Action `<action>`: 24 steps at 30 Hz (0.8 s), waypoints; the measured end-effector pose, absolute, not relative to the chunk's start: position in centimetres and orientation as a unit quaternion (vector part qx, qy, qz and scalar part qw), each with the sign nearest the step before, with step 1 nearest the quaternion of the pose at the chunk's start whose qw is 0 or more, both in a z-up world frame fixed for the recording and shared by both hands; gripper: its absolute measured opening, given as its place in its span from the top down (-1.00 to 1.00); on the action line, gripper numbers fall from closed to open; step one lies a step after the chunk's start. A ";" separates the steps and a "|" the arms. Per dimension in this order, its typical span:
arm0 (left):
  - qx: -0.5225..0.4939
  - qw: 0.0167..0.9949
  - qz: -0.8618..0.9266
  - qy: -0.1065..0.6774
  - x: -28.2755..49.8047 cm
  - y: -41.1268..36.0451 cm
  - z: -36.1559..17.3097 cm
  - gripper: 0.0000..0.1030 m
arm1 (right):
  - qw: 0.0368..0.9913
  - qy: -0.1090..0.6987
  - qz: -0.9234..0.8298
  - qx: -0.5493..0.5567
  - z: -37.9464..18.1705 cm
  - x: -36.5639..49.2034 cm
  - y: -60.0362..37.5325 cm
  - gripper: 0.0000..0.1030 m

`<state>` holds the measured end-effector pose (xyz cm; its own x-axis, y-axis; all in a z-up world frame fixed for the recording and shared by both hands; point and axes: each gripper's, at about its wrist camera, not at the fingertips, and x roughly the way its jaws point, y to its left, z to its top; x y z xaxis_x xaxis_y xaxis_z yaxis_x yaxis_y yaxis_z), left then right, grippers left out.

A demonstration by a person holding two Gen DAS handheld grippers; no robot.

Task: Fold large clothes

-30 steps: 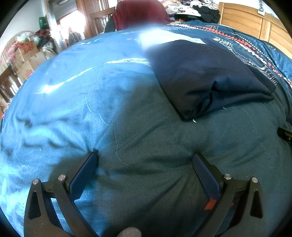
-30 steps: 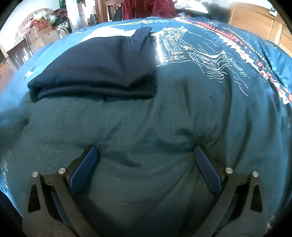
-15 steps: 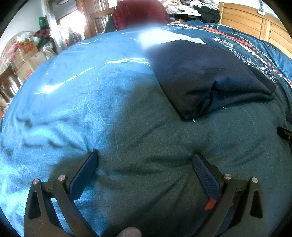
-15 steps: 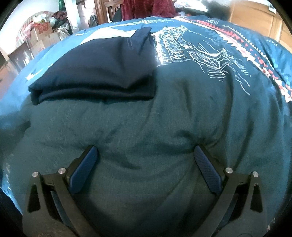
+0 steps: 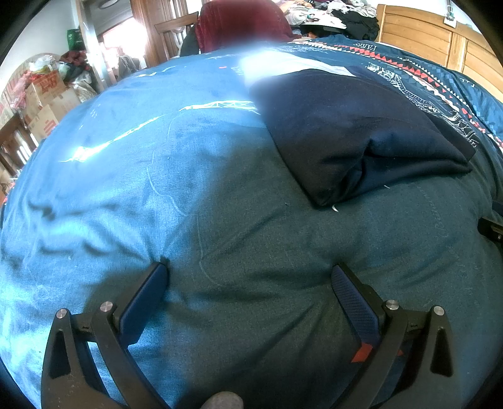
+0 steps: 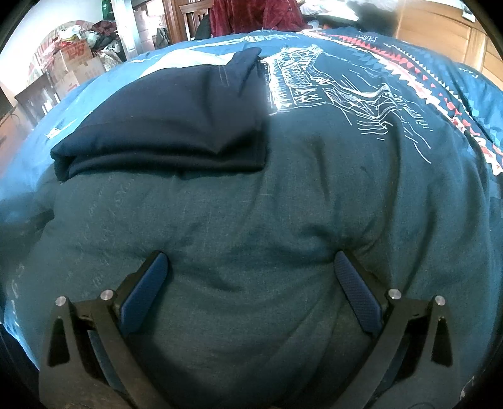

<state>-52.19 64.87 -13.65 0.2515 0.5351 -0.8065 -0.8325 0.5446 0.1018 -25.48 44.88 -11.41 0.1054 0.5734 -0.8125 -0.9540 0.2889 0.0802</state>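
Almost nothing has changed over the last second: your left gripper [image 5: 248, 277] and right gripper [image 6: 250, 267] both stay spread wide and holding nothing, their blue pads pressed down into the teal bedspread [image 5: 132, 188] close to you. The left view is the same as before; the right view has only drifted a touch, so the garment sits a little differently in it. The dark navy garment [image 5: 355, 132] lies already folded into a compact rectangle on the bed, ahead and to the right of your left gripper, and ahead and to the left of your right one [image 6: 169, 126], well apart from both. Its folded edge faces you and looks tidy apart from a small pucker at the near corner. With both tools idle and clear of the cloth, this fold looks finished, and you seem to be resting between items. If another piece is due, it probably comes from the heap of clothes [image 5: 333, 15] at the far end, though which one cannot be told from here.
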 end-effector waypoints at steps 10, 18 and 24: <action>-0.185 0.767 0.441 0.429 -52.2 65.1 -13.5 -1.00 | 0.698 0.407 0.531 -0.256 -11.1 -25.5 45.3 -1.00; -0.208 0.759 0.439 0.434 -52.2 65.0 -11.1 -1.00 | 0.695 0.426 0.519 -0.257 -7.3 -26.7 45.0 -1.00; -0.182 0.798 0.448 0.359 -52.7 62.0 -2.8 -1.00 | 0.728 0.349 0.540 -0.237 1.8 -30.2 43.1 -1.00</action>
